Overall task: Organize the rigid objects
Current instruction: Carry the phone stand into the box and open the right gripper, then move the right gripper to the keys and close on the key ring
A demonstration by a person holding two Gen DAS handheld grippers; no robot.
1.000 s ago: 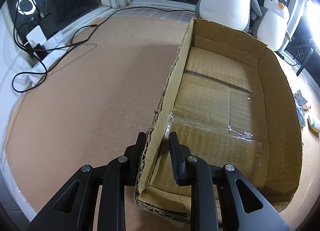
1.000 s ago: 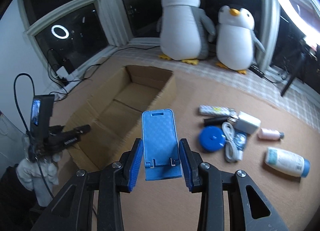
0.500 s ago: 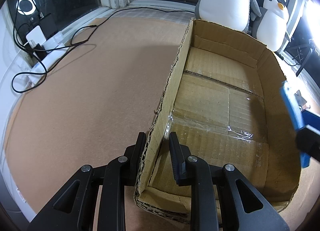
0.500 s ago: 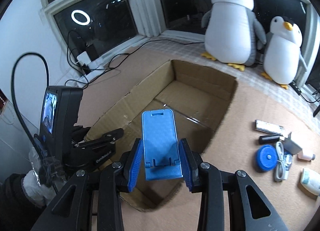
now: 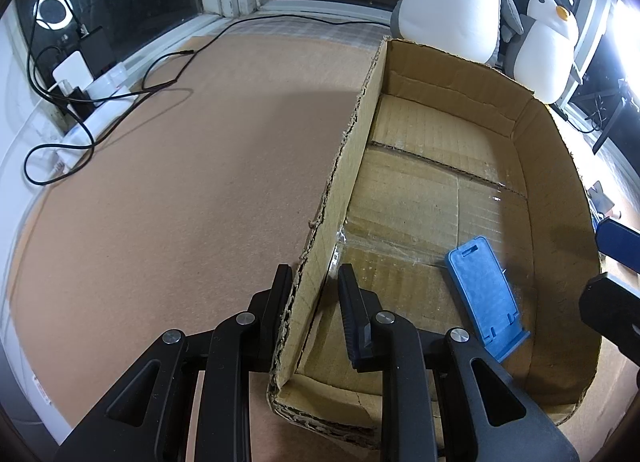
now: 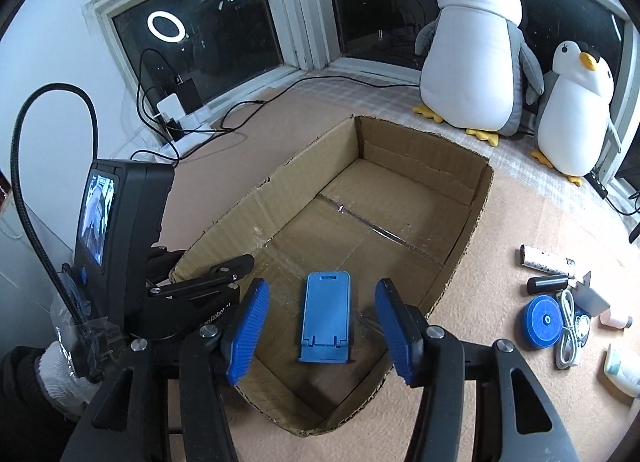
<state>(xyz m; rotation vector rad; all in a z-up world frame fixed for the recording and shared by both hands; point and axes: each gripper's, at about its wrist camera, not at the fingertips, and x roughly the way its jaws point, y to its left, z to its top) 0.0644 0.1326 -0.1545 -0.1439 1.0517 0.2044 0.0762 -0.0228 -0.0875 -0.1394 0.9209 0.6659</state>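
Note:
An open cardboard box lies on the brown floor. A blue phone stand lies flat on the box floor near its front end. My left gripper is shut on the box's left wall near the front corner; it also shows in the right wrist view. My right gripper is open and empty, hovering just above the stand, with blue pads wide apart. Its edge shows at the right of the left wrist view.
Loose items lie on the floor right of the box: a blue round case, a white cable, a black cylinder, a white tube, a bottle. Two plush penguins stand behind. Power strip and cables at far left.
My right gripper moved over the box, opened and let go of the blue stand, which now lies on the box floor. My left gripper has stayed clamped on the box wall.

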